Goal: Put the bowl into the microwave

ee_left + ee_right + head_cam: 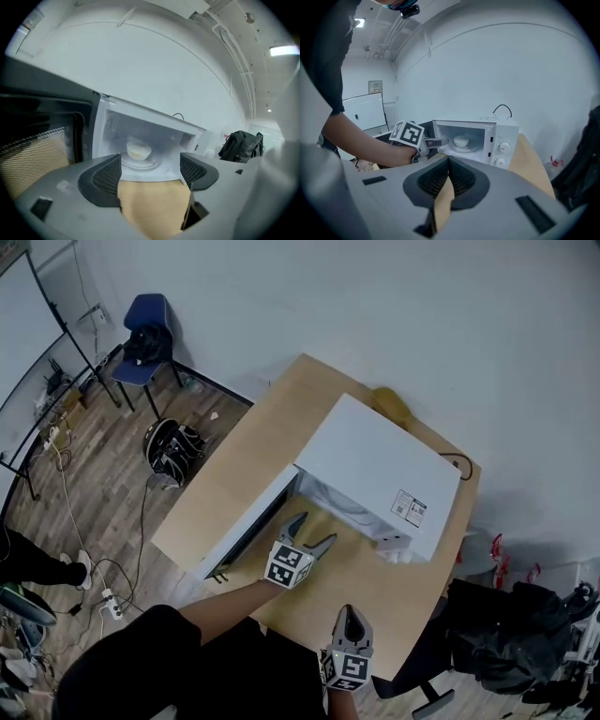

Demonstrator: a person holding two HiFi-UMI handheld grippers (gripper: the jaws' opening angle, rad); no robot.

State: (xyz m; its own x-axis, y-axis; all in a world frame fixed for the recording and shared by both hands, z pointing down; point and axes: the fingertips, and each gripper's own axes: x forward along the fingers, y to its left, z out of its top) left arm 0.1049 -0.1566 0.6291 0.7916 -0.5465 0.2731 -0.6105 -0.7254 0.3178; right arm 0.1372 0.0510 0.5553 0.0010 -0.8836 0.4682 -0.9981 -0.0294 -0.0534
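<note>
The white bowl [138, 150] sits on the glass turntable inside the white microwave [380, 470], also visible as the bowl [461, 140] in the right gripper view. The microwave door [248, 526] hangs wide open to the left. My left gripper [310, 539] is open and empty just in front of the cavity; in its own view the gripper [151, 168] frames the bowl from a short distance, apart from it. My right gripper [349, 618] is shut on nothing, held back over the table's near edge, right of the left gripper [433, 141].
The microwave stands on a wooden table [234, 474]. A yellow object [392, 405] lies behind it. A black bag on a chair [511, 624] is at the right. On the floor to the left are a blue chair [146, 332], a dark bag [174, 450] and cables.
</note>
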